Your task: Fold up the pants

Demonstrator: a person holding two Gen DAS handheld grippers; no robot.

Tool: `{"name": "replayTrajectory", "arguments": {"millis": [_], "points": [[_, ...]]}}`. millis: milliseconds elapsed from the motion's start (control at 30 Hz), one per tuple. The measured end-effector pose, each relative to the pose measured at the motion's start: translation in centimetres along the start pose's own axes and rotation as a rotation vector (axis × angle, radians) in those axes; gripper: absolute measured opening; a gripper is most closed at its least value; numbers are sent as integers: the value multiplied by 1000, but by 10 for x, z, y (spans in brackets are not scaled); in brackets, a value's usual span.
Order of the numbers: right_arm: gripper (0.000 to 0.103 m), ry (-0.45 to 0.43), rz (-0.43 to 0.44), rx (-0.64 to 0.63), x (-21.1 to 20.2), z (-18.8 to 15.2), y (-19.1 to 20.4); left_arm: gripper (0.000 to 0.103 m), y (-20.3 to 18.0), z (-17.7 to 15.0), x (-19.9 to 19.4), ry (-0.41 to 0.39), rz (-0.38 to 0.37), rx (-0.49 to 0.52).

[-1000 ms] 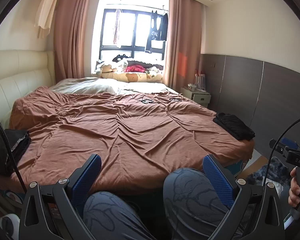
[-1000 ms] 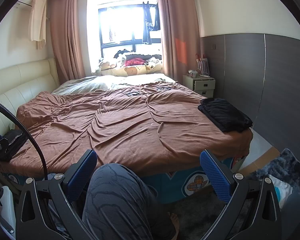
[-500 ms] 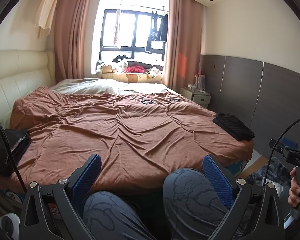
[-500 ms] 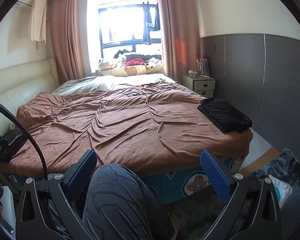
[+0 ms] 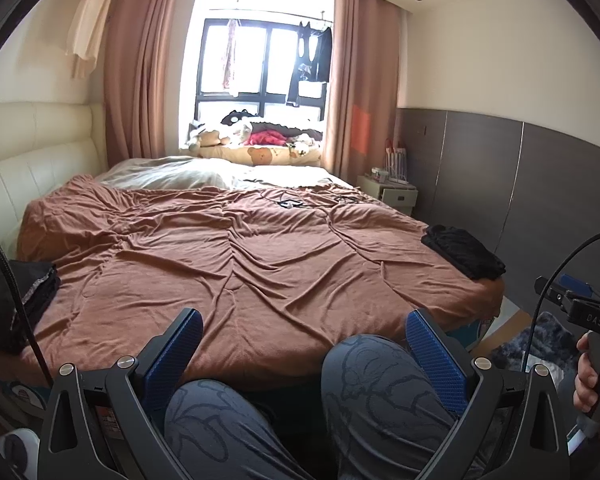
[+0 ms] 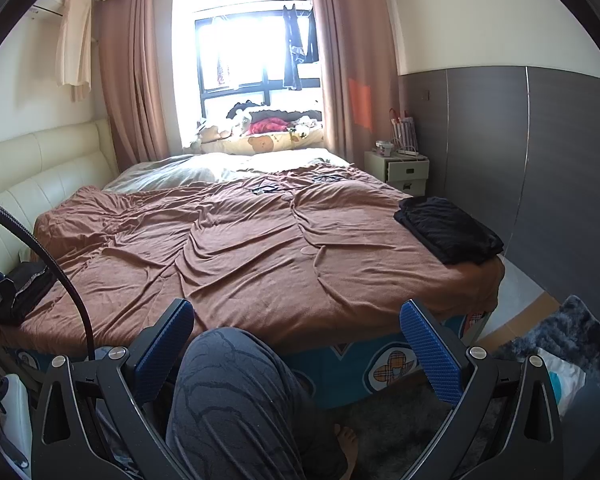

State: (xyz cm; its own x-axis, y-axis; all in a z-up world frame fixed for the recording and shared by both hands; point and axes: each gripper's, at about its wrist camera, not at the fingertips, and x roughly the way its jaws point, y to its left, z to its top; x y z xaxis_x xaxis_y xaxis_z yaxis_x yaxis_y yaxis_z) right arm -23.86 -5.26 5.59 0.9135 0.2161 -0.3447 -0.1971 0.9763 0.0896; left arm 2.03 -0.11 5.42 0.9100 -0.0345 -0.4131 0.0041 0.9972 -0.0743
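A folded black garment (image 5: 464, 256) (image 6: 450, 234) lies on the right edge of the brown bedspread (image 5: 240, 256) (image 6: 240, 252). Another dark pile (image 5: 8, 308) (image 6: 24, 296) with a grey patterned edge sits at the bed's near left corner. My left gripper (image 5: 304, 336) is held open above the person's knees (image 5: 376, 384), short of the bed's near edge, with nothing between its blue pads (image 5: 180, 348). My right gripper (image 6: 296, 332) is open too, over one knee (image 6: 228, 380), and holds nothing. The right gripper's handle (image 5: 588, 320) shows in a hand at the left wrist view's right edge.
A cream headboard (image 5: 24, 152) runs along the left. A nightstand (image 6: 406, 170) stands at the far right by the grey wall panel. Pillows and soft toys (image 5: 256, 144) line the window sill. A shaggy dark rug (image 6: 560, 336) covers the floor on the right. Cables lie on the far bedspread (image 5: 296, 202).
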Motion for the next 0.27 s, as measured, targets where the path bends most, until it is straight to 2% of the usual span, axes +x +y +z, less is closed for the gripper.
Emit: {"name": "replayTrajectory", "arguments": {"millis": [267], "points": [[103, 8, -4, 2, 1, 6, 1, 103, -3, 6, 1, 7, -19, 1]]}}
